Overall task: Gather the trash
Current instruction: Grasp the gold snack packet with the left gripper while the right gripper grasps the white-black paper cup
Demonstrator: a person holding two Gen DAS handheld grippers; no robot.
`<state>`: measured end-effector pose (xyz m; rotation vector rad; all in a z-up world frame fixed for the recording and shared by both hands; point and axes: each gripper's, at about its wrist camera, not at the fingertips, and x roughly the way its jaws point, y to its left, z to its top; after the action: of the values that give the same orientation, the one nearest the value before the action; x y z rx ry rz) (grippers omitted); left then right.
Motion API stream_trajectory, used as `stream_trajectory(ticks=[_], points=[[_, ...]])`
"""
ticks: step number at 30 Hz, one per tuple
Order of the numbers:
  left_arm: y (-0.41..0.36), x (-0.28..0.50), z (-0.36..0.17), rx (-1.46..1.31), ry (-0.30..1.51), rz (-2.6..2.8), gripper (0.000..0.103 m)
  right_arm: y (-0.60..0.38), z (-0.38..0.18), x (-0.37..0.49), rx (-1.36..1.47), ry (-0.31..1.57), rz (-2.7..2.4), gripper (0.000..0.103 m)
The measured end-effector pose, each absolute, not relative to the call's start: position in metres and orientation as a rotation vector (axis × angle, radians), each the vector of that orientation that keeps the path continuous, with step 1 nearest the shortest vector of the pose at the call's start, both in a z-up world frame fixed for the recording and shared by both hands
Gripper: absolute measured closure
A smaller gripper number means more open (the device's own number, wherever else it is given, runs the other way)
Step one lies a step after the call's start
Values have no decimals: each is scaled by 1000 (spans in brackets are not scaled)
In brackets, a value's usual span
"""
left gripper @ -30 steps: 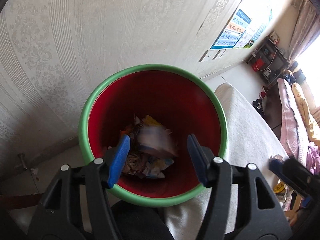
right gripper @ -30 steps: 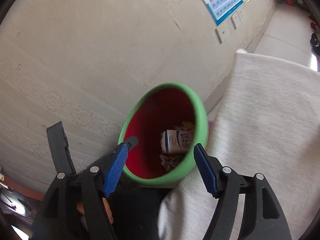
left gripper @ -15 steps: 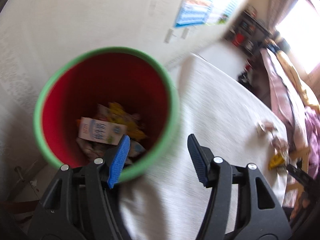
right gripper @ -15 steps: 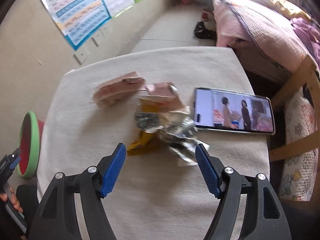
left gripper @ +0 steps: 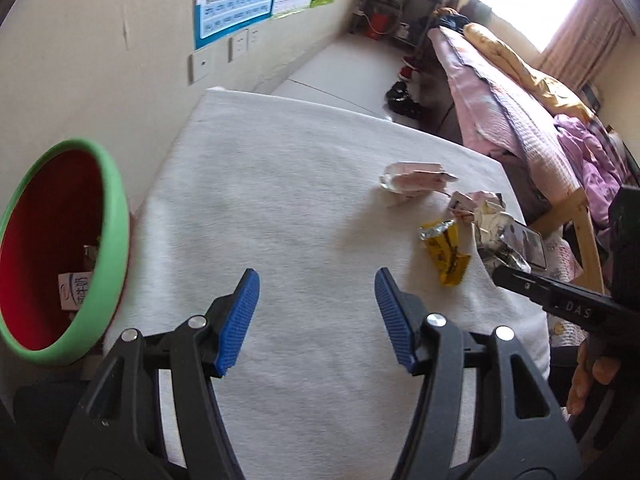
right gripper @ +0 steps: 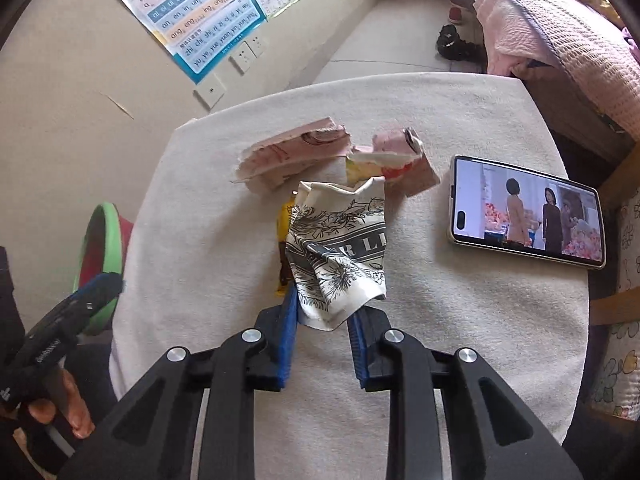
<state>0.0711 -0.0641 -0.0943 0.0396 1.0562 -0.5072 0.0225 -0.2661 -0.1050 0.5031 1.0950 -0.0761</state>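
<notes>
A red bin with a green rim (left gripper: 108, 240) stands left of the white-clothed table (left gripper: 280, 200), with trash inside; it also shows in the right wrist view (right gripper: 110, 240). My left gripper (left gripper: 316, 316) is open and empty over the table's near part. My right gripper (right gripper: 322, 320) is shut on a crumpled black-and-white printed wrapper (right gripper: 340, 248), held just above the cloth. Behind it lie a yellow packet (left gripper: 446, 254), a pink torn wrapper (right gripper: 292, 152) and another pink and yellow wrapper (right gripper: 396, 160).
A phone (right gripper: 524, 212) playing a video lies on the table's right side. A wall with posters (right gripper: 204, 8) runs behind the table. A bed with pink bedding (left gripper: 500, 92) and a wooden chair (left gripper: 584, 220) stand to the right.
Both grippers swung from the bin to the table. The right gripper, open half a second ago, has closed on the printed wrapper. A carton dropped into the bin.
</notes>
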Motion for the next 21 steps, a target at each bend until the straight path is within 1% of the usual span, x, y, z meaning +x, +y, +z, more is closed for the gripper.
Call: stream_trajectory(ticks=[4,8,12,13,14,15,16,18,20,21], points=[[-108,71,-106,51,1104,-579,46,-270,-95,19,488,1072,-123,80],[-155,66,-117,94,1128,-657,46,-293,-75,8,547,970,-160,80],[-199,68,-132,142,1151,-710,46,-287,-54,8,534,865,-118,80],[-206,70,-137,154,1161,-705,50,-284,-47,8,508,835,-112,80],[-212,72,-143,163,1178,-701,59,-282,-42,6,492,816,-105,80],[-216,73,-148,166,1199,-701,64,-280,-38,6,481,799,-95,80],[-218,74,-152,168,1213,-700,71,-279,-34,6,477,783,-84,80],[-217,73,-154,161,1208,-699,72,-279,-30,6,480,762,-68,80],[-211,71,-151,151,1192,-696,77,-278,-28,6,484,745,-55,80],[-206,70,-149,142,1183,-688,77,-277,-27,6,486,738,-47,80]])
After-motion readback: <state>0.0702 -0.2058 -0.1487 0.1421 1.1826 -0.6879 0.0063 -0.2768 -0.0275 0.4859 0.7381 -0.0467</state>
